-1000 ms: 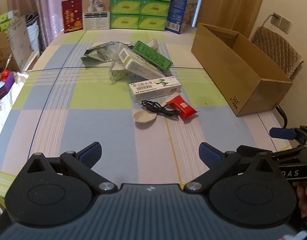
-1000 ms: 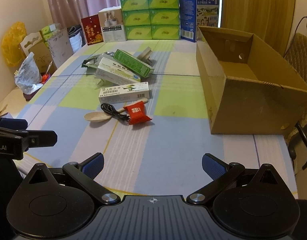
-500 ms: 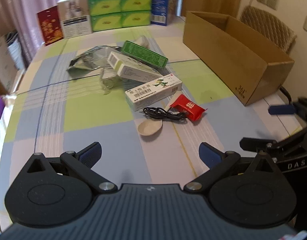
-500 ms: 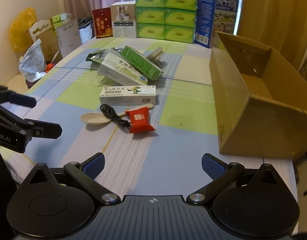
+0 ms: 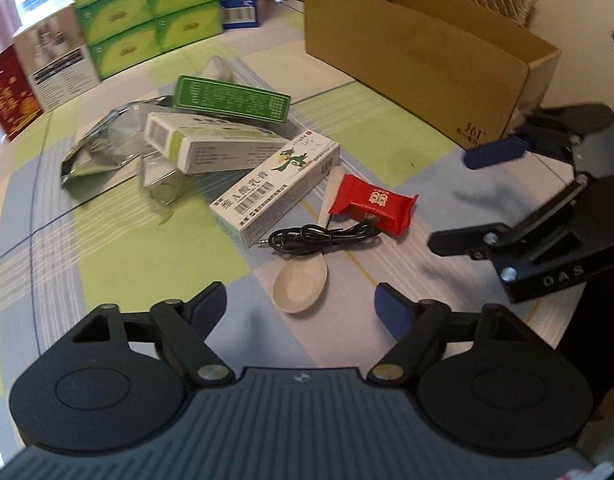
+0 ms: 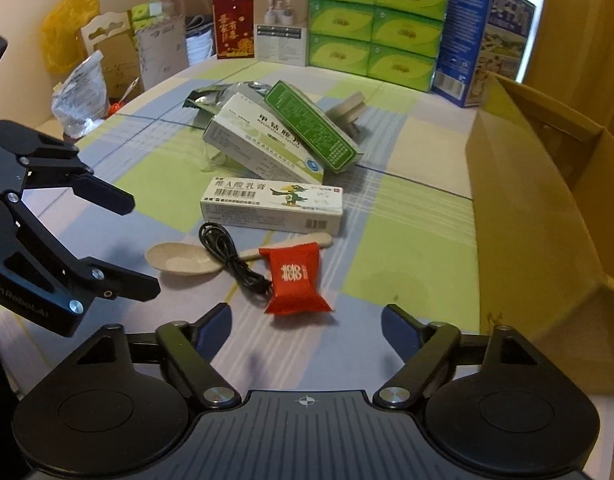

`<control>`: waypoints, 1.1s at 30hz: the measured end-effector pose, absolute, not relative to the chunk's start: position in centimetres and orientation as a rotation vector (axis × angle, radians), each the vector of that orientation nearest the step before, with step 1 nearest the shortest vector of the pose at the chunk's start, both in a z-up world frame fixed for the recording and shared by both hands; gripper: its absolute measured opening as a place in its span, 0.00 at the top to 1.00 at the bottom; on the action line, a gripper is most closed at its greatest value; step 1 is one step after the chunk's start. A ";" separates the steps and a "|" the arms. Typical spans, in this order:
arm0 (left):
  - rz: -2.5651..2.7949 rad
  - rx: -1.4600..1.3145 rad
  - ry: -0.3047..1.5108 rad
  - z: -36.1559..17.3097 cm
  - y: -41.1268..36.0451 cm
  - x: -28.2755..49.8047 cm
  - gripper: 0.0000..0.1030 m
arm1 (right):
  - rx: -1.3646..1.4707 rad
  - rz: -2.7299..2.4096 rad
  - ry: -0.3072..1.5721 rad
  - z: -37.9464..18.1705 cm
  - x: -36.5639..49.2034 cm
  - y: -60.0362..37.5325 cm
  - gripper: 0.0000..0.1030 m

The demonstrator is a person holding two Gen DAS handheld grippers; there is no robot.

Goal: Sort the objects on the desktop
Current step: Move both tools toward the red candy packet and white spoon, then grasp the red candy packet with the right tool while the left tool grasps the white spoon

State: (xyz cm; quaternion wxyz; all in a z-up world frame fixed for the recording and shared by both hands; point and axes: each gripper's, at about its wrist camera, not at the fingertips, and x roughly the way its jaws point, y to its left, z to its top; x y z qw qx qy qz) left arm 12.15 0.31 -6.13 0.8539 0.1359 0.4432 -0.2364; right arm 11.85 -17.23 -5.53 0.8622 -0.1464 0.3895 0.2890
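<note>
Crinkled red packet [image 6: 294, 282], coiled black cable [image 6: 231, 261], smooth cream spoon [image 5: 301, 289], cardboard box [image 5: 419, 56]

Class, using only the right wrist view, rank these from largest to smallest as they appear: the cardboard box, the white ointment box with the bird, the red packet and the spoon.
1. cardboard box
2. white ointment box
3. red packet and spoon: too alike to rank; the cable hides part of the spoon.

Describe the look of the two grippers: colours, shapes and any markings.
Both are matt black: two round discs flank a ribbed grey centre, with angular linkage arms and silver pivot screws. Left gripper and right gripper carry blue finger pads. Side lettering reads "DAS" and "Robot.AI".
</note>
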 end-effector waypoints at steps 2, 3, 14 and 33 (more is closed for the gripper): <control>-0.512 0.309 0.934 -6.7 0.1 12.7 0.31 | -0.315 0.614 0.818 -6.0 12.5 -16.9 0.29; -0.519 0.315 0.938 -6.9 0.1 13.0 0.33 | -0.318 0.619 0.823 -6.3 12.9 -16.7 0.30; -0.568 0.305 0.959 -9.0 -0.1 14.7 0.47 | -0.328 0.646 0.862 -8.3 15.1 -15.7 0.45; -0.572 0.219 1.009 -9.4 -1.4 14.6 0.74 | -0.302 0.554 0.886 -7.9 14.6 -18.3 0.74</control>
